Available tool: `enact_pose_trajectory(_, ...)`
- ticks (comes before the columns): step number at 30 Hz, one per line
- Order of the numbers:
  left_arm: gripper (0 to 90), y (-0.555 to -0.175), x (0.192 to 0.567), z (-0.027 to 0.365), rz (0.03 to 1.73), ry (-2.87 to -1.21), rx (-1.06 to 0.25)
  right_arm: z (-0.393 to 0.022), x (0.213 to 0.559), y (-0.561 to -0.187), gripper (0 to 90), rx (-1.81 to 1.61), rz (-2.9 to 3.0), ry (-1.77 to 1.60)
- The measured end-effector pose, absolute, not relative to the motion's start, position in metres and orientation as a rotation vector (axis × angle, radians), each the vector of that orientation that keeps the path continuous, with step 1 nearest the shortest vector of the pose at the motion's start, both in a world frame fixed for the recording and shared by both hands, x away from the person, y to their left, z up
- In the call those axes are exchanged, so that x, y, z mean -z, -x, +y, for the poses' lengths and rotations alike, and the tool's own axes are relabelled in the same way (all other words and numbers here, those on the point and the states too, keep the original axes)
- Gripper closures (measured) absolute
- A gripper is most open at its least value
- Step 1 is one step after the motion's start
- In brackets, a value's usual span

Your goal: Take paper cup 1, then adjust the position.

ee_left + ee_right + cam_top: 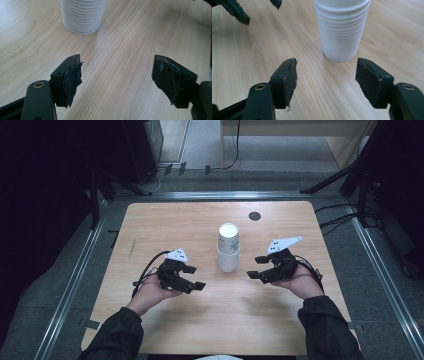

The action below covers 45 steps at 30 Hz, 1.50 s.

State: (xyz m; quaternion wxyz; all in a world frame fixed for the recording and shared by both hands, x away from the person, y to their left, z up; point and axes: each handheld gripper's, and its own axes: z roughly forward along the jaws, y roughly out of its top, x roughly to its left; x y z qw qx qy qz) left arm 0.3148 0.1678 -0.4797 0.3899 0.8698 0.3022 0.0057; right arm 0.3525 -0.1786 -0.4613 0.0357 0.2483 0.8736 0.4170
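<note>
A stack of white ribbed paper cups (pixel 228 247) stands upright at the middle of the wooden table (pixel 175 220). My left gripper (pixel 196 277) hovers just left of the stack and nearer to me, its jaws open with only bare wood between them. In the left gripper view the cups (pixel 82 17) stand ahead and to the left of that gripper (pixel 117 63). My right gripper (pixel 254 268) sits just right of the stack, open and empty. The right gripper view has the cups (pixel 342 30) close in front of the right gripper (pixel 326 65) and the left gripper (pixel 237 12) at top left.
A small dark round disc (pixel 254 216) lies on the table behind the cups. Metal rails (pixel 75 285) run along the floor on both sides of the table. Cables (pixel 340 217) trail at the right, and dark stands rise at the back corners.
</note>
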Motion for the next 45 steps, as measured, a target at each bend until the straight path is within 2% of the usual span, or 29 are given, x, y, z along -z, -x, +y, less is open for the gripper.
enact_pose_trajectory(4, 23.9, -0.315, 0.476, 0.168, 0.762, -2.177, 0.018, -0.174, 0.447, -0.363, 32.6, -1.252, 2.719, -0.732)
enact_pose_trajectory(24, 23.5, -0.321, 0.479, 0.173, 0.809, -2.173, 0.020, -0.149, 0.400, -0.403, 27.5, -1.016, 2.863, -0.592)
enact_pose_trajectory(45, 23.5, -0.319, 0.478, 0.173, 0.777, -2.189, 0.031, -0.104, 0.379, -0.434, 24.6, -0.921, 2.948, -0.501)
